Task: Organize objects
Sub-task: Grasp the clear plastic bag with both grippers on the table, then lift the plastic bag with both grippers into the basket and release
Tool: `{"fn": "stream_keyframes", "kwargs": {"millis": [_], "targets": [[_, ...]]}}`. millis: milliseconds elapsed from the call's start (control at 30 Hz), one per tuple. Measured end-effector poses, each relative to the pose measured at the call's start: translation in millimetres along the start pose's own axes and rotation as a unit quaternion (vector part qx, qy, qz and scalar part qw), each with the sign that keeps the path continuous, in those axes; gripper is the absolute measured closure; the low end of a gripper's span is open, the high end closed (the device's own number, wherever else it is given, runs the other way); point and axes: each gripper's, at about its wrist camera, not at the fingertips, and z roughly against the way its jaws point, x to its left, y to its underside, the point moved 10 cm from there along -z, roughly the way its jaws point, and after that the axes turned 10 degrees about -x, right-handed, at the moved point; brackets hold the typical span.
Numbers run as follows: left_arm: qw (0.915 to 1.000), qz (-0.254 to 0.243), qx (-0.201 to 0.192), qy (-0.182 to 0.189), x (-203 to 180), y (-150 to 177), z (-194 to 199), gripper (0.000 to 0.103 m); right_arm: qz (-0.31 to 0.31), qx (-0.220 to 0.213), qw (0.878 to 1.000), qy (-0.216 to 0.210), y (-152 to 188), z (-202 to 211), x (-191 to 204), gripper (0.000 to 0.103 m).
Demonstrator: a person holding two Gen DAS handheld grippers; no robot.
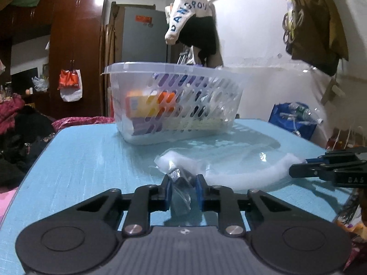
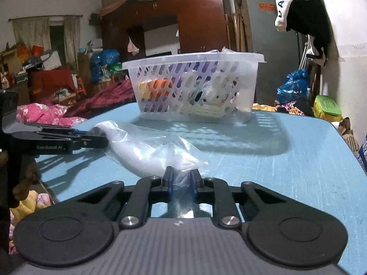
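Clear crinkly plastic bag (image 2: pixel 146 151) holding a white curved foam piece (image 1: pixel 247 176) lies on the light-blue tabletop (image 1: pixel 80 160), near the front edge, its long axis running side to side along that edge. The foam arcs like a shallow bow, ends toward the two grippers.

Left gripper (image 1: pixel 183 184) – blue-padded jaws closed on the bag's left end, pinching crumpled film w/ a small dark item inside; can't tell what that item is. Right gripper (image 2: pixel 181 177) – jaws closed on the bag's right end, clear film bunched between the pads. Each gripper shows in the other's view, coming in from the side at tabletop level.

Behind the bag, toward the far edge, stands a translucent white plastic basket with slotted walls (image 1: pixel 174 100), apart from the bag. Inside it: an orange-and-yellow box (image 1: pixel 146 103), purple and other packs, not readable thru the slots. Nothing lies between bag and basket.

Around the tabletop: dark red-brown wardrobe (image 1: pixel 75 45), grey door (image 1: pixel 144 34), white garment w/ blue letters (image 1: pixel 190 16) hanging on the wall, blue plastic bag of bottles (image 1: pixel 296 116) off the right edge, pink floral bedding (image 2: pixel 45 114).
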Motion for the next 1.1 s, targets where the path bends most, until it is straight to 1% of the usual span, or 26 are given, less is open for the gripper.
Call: {"fn": "stream_keyframes", "kwargs": {"millis": [133,333,433,533,600,633,700,767,867,967,1100], "targets": [[0.9994,-0.012,-0.032,0.005,-5,-9,8,0.079,0.010,-0.017,1.000,0.002,-8,7,1,0.088],[0.9964,-0.015,-0.082,0.015,-9,-29,25,0.079,0.023,-0.055,0.998,0.001,-29,21,5,0.088],[0.9945,-0.022,-0.101,0.013,-9,-47,29,0.079,0.033,-0.069,0.997,0.003,-44,21,7,0.088],[0.9918,-0.034,-0.123,0.007,-10,-80,30,0.079,0.052,-0.089,0.995,0.007,-73,17,7,0.088],[0.9893,-0.041,-0.140,0.004,-9,-113,26,0.079,0.060,-0.101,0.993,0.009,-100,10,3,0.088],[0.9889,-0.043,-0.142,0.001,-7,-126,22,0.079,0.064,-0.108,0.992,0.010,-115,5,1,0.088],[0.9887,-0.045,-0.143,-0.003,-4,-156,6,0.079,0.072,-0.117,0.990,0.019,-143,-8,-7,0.088],[0.9885,-0.054,-0.140,-0.020,2,-182,-17,0.079,0.079,-0.123,0.989,0.026,-170,-26,-15,0.088],[0.9898,-0.055,-0.126,-0.037,12,-204,-52,0.079,0.085,-0.118,0.988,0.045,-200,-56,-26,0.088],[0.9923,-0.046,-0.102,-0.054,25,-207,-80,0.079,0.086,-0.101,0.990,0.055,-211,-90,-35,0.089],[0.9955,-0.028,-0.058,-0.069,39,-188,-110,0.079,0.101,-0.056,0.991,0.068,-197,-129,-43,0.089]]}}
